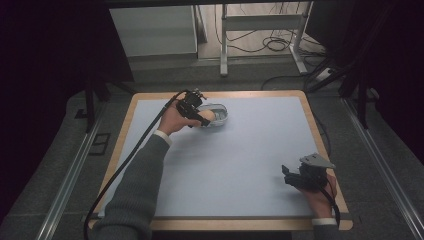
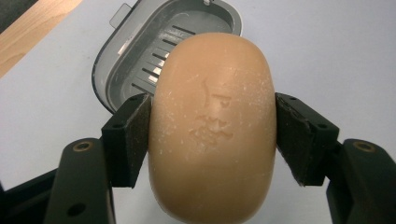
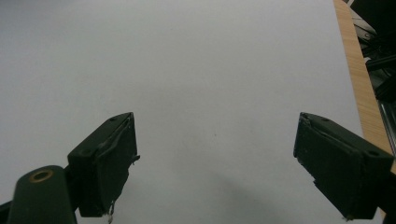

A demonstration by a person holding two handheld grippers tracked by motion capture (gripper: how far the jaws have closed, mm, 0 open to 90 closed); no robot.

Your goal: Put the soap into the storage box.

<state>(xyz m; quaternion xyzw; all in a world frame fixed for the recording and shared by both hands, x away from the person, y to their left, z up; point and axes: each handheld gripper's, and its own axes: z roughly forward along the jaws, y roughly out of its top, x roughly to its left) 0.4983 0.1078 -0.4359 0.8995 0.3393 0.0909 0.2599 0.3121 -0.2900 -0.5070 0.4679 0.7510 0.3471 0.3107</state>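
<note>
A tan oval bar of soap (image 2: 212, 126) is clamped between the two black jaws of my left gripper (image 2: 212, 137). Just beyond it lies an open grey soap dish (image 2: 126, 56) with a slotted floor. In the high view the left gripper (image 1: 204, 120) hovers at the dish (image 1: 220, 111) near the table's far edge, with the soap (image 1: 209, 116) showing as a small tan patch. My right gripper (image 1: 286, 175) rests near the front right corner, its jaws wide apart over bare mat (image 3: 215, 140) with nothing between them.
A pale blue mat (image 1: 240, 155) covers the wooden table (image 1: 320, 135). The wooden edge (image 3: 357, 70) runs close beside the right gripper. Beyond the table are a white table frame (image 1: 260, 30), cables on the floor and dark surroundings.
</note>
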